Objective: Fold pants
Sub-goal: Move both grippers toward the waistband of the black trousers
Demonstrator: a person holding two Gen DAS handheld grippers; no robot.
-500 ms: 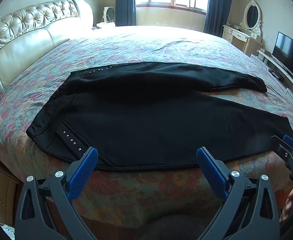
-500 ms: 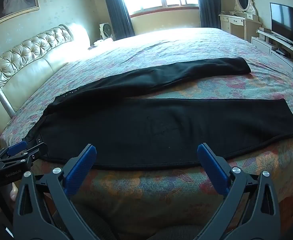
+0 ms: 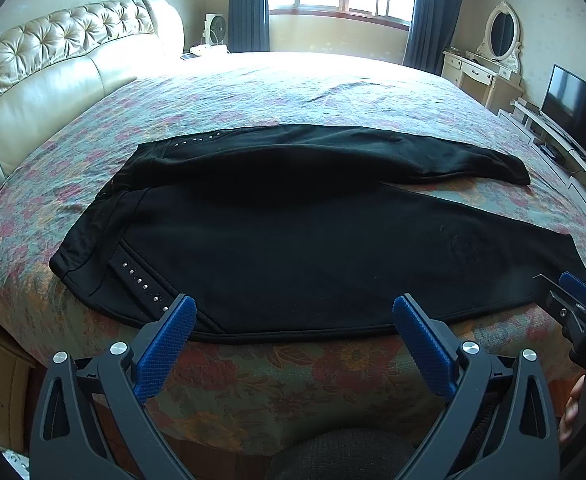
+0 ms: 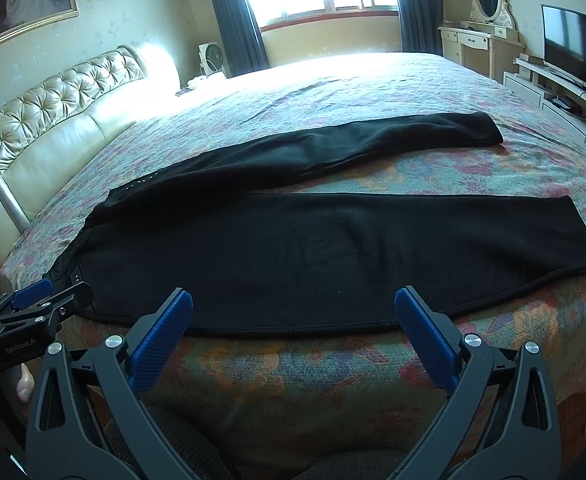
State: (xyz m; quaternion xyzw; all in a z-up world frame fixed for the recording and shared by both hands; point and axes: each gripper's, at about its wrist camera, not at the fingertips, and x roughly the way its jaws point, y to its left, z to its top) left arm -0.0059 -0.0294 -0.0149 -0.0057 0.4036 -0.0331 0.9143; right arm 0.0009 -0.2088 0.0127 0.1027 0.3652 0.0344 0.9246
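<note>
Black pants (image 3: 313,240) (image 4: 333,256) lie flat across the flowered bedspread, waist with silver studs to the left, both legs running right and spread apart. The near leg's hem lies along the bed's front edge. My left gripper (image 3: 293,312) hangs open just short of that edge, near the studded waist, nothing between its blue pads. My right gripper (image 4: 293,304) is open too, facing the middle of the near leg and holding nothing. Each gripper also shows at the side of the other's view, the right gripper (image 3: 573,300) and the left gripper (image 4: 33,304).
The bed (image 3: 253,384) has a cream tufted headboard (image 3: 53,64) on the left. A dresser with an oval mirror (image 3: 501,36) and a TV (image 3: 577,116) on a low stand line the right wall. A window with dark curtains is behind.
</note>
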